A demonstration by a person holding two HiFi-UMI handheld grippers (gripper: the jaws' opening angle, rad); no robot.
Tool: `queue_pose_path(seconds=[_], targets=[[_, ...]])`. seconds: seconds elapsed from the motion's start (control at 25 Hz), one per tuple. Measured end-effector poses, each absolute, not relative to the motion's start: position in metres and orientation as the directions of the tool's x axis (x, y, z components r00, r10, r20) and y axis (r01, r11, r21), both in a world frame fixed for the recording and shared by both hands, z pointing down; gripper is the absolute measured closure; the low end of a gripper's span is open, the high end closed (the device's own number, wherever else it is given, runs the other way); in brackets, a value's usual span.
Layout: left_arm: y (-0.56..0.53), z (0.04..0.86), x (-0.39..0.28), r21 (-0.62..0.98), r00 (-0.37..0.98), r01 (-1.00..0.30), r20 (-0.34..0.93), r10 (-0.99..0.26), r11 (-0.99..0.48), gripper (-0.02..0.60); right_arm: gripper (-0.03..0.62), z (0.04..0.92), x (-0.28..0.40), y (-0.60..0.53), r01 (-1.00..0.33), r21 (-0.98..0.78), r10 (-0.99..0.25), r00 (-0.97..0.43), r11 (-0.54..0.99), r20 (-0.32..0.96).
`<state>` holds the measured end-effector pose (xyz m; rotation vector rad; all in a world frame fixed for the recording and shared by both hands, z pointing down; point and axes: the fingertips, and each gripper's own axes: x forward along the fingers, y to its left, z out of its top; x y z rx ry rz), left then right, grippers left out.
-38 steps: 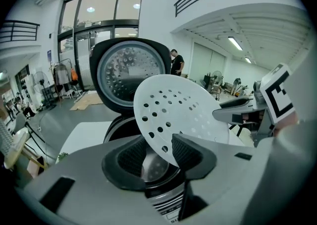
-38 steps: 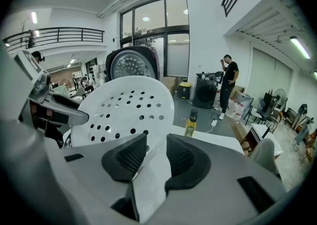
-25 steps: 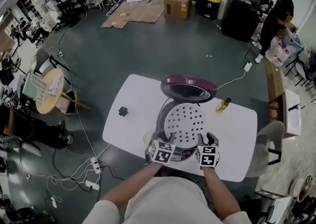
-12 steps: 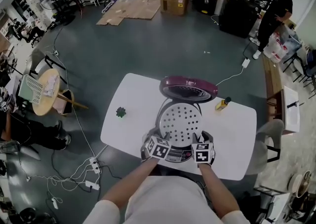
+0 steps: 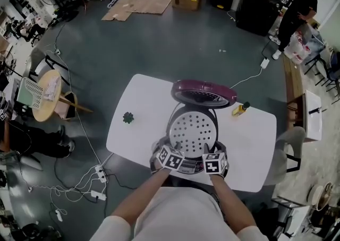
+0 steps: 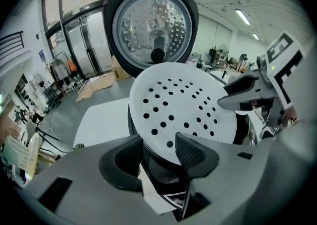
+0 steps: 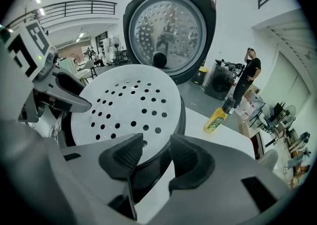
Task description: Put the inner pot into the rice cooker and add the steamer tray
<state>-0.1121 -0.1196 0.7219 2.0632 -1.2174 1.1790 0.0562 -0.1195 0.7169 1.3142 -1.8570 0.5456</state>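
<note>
The white perforated steamer tray (image 5: 192,127) lies flat across the mouth of the rice cooker (image 5: 187,166), whose maroon lid (image 5: 203,93) stands open behind it. The inner pot is hidden under the tray. My left gripper (image 5: 176,147) is at the tray's near left rim and my right gripper (image 5: 206,149) at its near right rim. In the left gripper view the tray (image 6: 181,102) has its edge between the jaws of the left gripper (image 6: 158,157), which are opening and no longer pinch it. In the right gripper view the right gripper (image 7: 156,158) is opening too, loose around the tray (image 7: 126,105) rim.
The cooker stands on a white table (image 5: 138,107). A yellow bottle (image 5: 240,109) stands to the cooker's right and a small green object (image 5: 127,117) to its left. A white cable runs off the table's far right. A person (image 5: 297,6) stands far back.
Both grippers have sunk with the tray, which now rests level on the cooker. Their jaws stand wider than before.
</note>
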Motion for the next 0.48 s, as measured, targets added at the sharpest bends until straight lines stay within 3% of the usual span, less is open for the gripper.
queue_pose_path(seconds=[0.48], targets=[[-0.1286, 0.7250, -0.1155, -0.156, 0.166, -0.834, 0.844, -0.511, -0.529, 0.299, 0.368, 0.7204, 0.0592, -0.1269, -0.887, 0.179, -0.578, -0.115, 0.427, 0.808]])
